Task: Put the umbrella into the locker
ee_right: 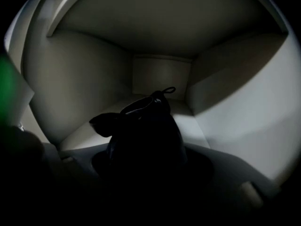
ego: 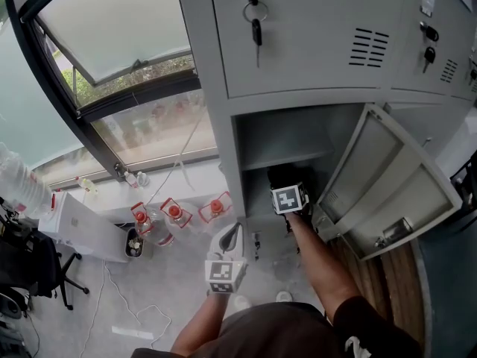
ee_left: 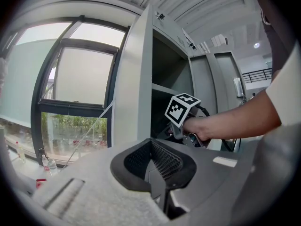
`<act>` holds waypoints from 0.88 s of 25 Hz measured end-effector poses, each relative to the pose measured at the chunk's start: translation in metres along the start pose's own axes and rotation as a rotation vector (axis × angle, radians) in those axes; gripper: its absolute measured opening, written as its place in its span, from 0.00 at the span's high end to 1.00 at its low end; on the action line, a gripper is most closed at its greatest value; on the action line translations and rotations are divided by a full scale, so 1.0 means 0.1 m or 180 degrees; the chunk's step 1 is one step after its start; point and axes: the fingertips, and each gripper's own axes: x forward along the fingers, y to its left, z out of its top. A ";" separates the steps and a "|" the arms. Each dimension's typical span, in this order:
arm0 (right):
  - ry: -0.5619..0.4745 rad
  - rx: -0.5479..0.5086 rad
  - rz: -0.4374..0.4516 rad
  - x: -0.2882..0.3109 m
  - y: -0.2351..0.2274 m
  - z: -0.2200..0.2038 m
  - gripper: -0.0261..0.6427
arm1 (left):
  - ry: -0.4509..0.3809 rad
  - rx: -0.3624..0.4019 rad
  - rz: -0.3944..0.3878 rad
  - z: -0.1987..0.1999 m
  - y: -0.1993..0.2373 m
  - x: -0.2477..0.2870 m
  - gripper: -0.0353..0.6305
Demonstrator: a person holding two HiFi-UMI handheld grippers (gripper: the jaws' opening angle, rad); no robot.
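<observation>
Reaching into the locker [ego: 287,136], right claw [ee_right: 146,166] pinches the shadow-darkened umbrella [ee_right: 141,121]; left claw [ee_left: 157,173] sits pressed together.

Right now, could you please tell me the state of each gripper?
Left gripper: closed, holding nothing.
Right gripper: closed on the umbrella, inside the locker.

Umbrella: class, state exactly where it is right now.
In the right gripper view the umbrella is held by the right gripper, deep inside the open locker compartment, with the back wall just beyond it.
</observation>
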 end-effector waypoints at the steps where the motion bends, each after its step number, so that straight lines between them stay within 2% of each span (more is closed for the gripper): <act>1: -0.0008 0.0003 0.0000 0.00 0.00 0.01 0.57 | -0.0007 -0.0001 -0.0006 0.01 -0.01 0.00 0.94; 5: 0.0011 0.0100 0.0054 -0.01 0.01 -0.11 0.53 | -0.0032 -0.0007 -0.0013 0.00 -0.07 -0.03 0.94; 8: -0.0153 0.0218 0.0130 -0.10 0.00 -0.08 0.49 | -0.0027 -0.0004 -0.0011 0.00 -0.08 -0.06 0.94; 14: -0.0533 0.0016 0.0204 -0.54 0.05 -0.11 0.47 | -0.0003 -0.0012 0.0049 -0.04 -0.06 -0.10 0.94; 22: -0.0833 -0.0038 0.0319 -1.21 0.19 -0.29 0.47 | 0.0023 -0.0021 0.0027 -0.05 -0.14 -0.05 0.94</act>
